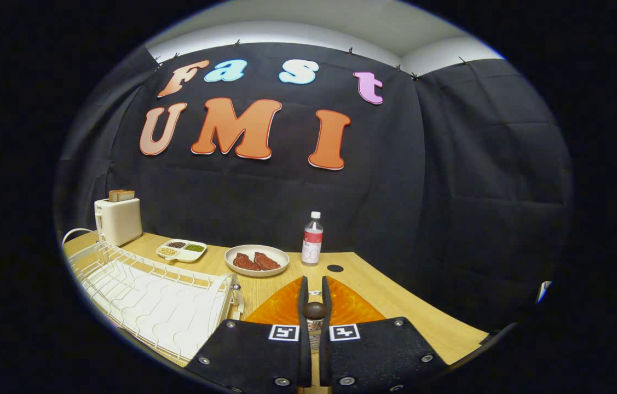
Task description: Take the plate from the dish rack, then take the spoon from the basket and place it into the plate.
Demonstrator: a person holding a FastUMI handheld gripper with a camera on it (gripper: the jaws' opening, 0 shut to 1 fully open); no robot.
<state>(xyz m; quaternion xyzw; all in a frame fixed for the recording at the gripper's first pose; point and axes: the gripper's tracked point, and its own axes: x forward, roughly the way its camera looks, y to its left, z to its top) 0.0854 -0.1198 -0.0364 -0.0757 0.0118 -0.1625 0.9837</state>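
Observation:
My gripper [314, 285] has its two black fingers [303, 306] drawn close together, shut on the spoon [314, 311]. The spoon's dark brown rounded end shows between them, with a bit of metal just below it. An orange translucent plate [351, 307] lies flat on the wooden table [396, 306], directly under and ahead of the fingers, partly hidden by them. The white wire dish rack [149, 301] stands to the left of the fingers with nothing in its slots.
Beyond the fingers stand a white plate with two pieces of meat [257, 260], a water bottle [312, 239] and a divided dish of beans [181, 250]. A white toaster with bread [117, 220] sits behind the rack. The table's edge runs close on the right.

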